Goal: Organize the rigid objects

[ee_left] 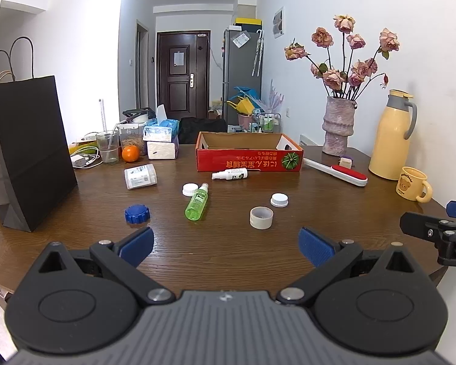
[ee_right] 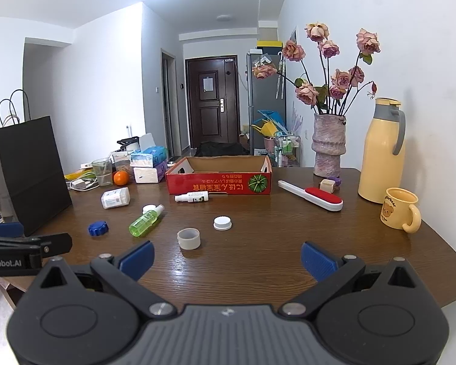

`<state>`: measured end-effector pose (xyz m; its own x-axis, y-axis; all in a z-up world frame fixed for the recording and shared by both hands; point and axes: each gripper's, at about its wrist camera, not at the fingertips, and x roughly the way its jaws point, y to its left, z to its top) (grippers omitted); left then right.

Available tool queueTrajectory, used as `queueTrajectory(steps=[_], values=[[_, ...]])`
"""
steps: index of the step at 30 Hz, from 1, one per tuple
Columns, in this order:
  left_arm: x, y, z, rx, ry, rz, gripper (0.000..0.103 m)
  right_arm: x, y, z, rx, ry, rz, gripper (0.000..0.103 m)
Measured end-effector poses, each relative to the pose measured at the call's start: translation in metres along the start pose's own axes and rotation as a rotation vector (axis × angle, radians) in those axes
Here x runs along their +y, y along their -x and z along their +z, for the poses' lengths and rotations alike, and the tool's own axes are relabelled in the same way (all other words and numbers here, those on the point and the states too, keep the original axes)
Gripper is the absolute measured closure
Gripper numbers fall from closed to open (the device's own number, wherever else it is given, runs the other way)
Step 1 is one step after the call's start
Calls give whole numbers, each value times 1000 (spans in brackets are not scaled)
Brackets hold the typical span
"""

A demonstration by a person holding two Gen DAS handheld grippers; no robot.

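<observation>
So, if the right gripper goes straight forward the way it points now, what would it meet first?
Probably the bare wooden table, since the open right gripper tilts downward. Nearest things ahead are the tape roll and white cap, both slightly left; depth is unclear.

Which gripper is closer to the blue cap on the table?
Left. The blue cap lies just ahead of the left gripper, beside one finger; from the right gripper it sits further off, across the table.
</observation>
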<state>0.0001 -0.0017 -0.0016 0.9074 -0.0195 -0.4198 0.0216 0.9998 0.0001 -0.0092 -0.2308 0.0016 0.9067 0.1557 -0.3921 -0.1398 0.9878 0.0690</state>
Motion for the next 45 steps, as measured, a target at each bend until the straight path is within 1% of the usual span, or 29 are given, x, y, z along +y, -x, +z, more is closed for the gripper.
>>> queueTrajectory(steps=[4,15,45], values=[[-4,1,0,-1,0,-5,0,-1,0,0,-1,1,-1,0],[2,2,1,-4,5,-19,0,0,0,0,-1,2,-1,0],[2,3,2,-4,7,-22,0,3,1,0,-5,17,2,0]])
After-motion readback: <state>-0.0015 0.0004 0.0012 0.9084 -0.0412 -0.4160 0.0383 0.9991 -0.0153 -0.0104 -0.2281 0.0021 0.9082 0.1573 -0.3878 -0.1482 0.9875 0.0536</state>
